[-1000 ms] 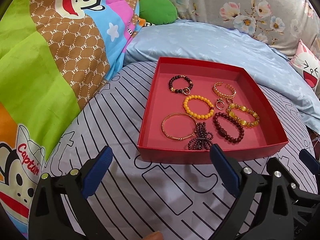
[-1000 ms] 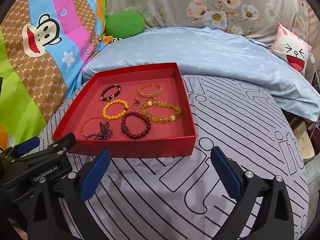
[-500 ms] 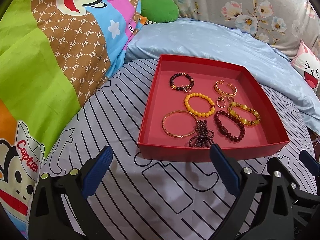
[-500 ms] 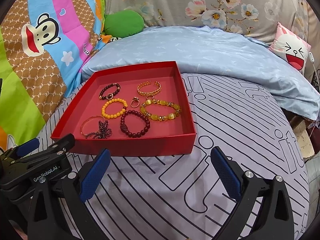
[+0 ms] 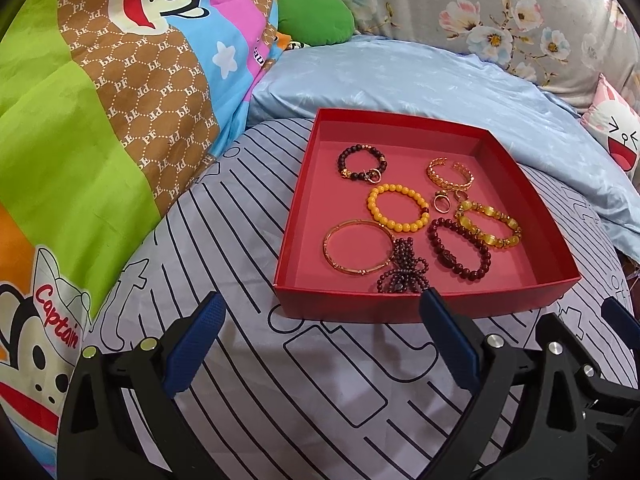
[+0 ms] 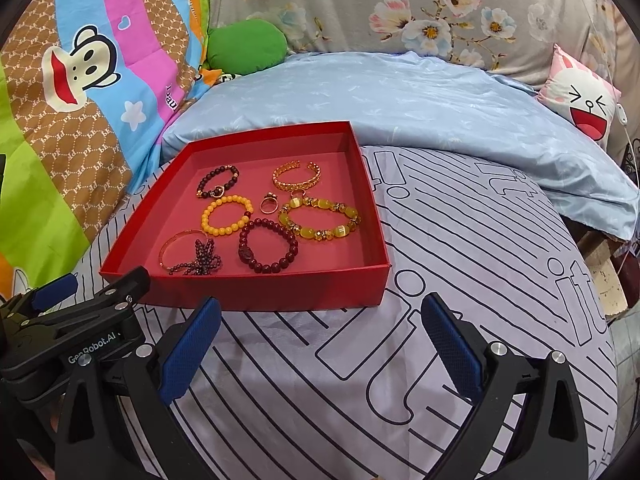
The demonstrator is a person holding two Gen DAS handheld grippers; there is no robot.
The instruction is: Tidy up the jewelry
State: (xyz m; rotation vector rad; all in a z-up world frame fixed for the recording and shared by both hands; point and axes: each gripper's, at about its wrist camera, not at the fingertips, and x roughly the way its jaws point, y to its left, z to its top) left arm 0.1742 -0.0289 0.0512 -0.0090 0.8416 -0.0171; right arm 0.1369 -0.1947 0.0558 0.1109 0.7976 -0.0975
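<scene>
Low in the foreground of each wrist view, a pair of black tongs with blue pads stands wide open and holds nothing. Between the pads of the left tongs [image 5: 322,322] lies only striped bedding, and the same is true of the right tongs [image 6: 320,320]. Both hover over a grey bed cover [image 6: 460,288] printed with black lines, side by side, the left tongs just beside the right ones at the lower left of the right view.

Just beyond the tips sits a shallow red box [image 5: 404,308] without a lid, resting flat on the cover. Its inside is a duller pinkish red, and all the jewelry lies spread on its floor. At the far side lie a dark bead bracelet [image 5: 362,163] with a small gold ring charm and an open gold chain cuff [image 5: 449,172]. In the middle row lie an orange-yellow bead bracelet [image 5: 398,207], a small gold ring [image 5: 441,202] and a bracelet of pale yellow stones [image 5: 489,224]. Nearest the tongs lie a plain gold bangle [image 5: 357,247], a bunched string of tiny dark red beads [image 5: 402,270] that overlaps the bangle's edge, and a bracelet of larger dark red beads [image 5: 458,253].

Beyond the box lies a pale blue pillow [image 6: 400,96], with a floral cushion [image 6: 400,4] behind it, a bright cartoon monkey quilt [image 5: 100,100] to the left, a green cushion [image 6: 248,46] and a pink rabbit-face cushion [image 6: 580,100].
</scene>
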